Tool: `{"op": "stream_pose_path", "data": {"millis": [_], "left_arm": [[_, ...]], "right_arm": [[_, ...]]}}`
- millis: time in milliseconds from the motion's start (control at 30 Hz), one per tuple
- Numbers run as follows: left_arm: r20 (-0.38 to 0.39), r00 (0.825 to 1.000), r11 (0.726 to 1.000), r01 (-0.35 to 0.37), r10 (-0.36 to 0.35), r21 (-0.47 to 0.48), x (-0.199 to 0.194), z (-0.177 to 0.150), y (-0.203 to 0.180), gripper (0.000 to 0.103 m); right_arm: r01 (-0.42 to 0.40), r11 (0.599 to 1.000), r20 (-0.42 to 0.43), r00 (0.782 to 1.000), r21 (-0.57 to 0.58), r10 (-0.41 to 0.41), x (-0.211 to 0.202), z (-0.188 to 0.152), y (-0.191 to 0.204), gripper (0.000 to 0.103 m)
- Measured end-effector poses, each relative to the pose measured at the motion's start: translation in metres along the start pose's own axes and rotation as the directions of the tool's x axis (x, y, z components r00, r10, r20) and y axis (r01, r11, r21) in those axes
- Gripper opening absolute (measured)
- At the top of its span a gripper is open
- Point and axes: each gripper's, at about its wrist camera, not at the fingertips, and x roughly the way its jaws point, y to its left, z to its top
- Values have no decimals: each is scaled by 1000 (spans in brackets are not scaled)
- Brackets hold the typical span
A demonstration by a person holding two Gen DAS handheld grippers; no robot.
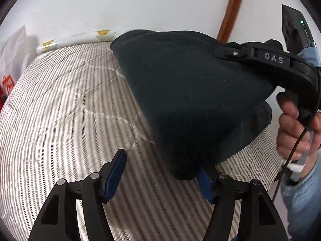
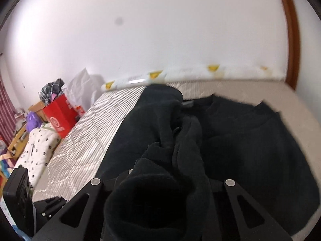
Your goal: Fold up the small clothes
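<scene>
A black garment (image 1: 190,92) hangs in the air over the striped bed (image 1: 60,110). My right gripper (image 1: 220,50) comes in from the upper right in the left wrist view, shut on the garment's top edge, with a hand (image 1: 295,128) on its handle. In the right wrist view the black garment (image 2: 240,140) is bunched over my right gripper (image 2: 160,178) and hides its fingers; the rest lies spread on the bed (image 2: 84,136). My left gripper (image 1: 160,164) stands open below the hanging cloth. The lowest fold dangles just in front of its right blue pad (image 1: 204,184), and the left pad (image 1: 114,176) is bare.
A white wall runs behind the bed, with a brown door frame (image 2: 291,40) at the right. Left of the bed stand a red bag (image 2: 60,118), a polka-dot cloth (image 2: 38,150) and clutter. The left gripper's body (image 2: 18,196) shows at the lower left of the right wrist view.
</scene>
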Motion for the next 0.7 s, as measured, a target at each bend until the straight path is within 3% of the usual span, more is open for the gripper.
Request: {"op": "stream_pose_path", "data": {"millis": [200, 433, 567, 700], "left_arm": [[-16, 999, 999, 30, -29, 38, 12, 8, -31, 64], [-18, 999, 989, 29, -27, 143, 20, 12, -77, 66], [-24, 999, 987, 50, -47, 156, 26, 14, -93, 66], [-19, 1000, 983, 27, -24, 179, 32, 12, -112, 64]], "right_arm": [[104, 995, 17, 994, -6, -103, -22, -3, -48, 14], [219, 970, 84, 970, 103, -228, -58, -3, -119, 13], [257, 950, 22, 964, 176, -265, -56, -21, -167, 13], [236, 949, -20, 971, 207, -237, -46, -40, -182, 14]]}}
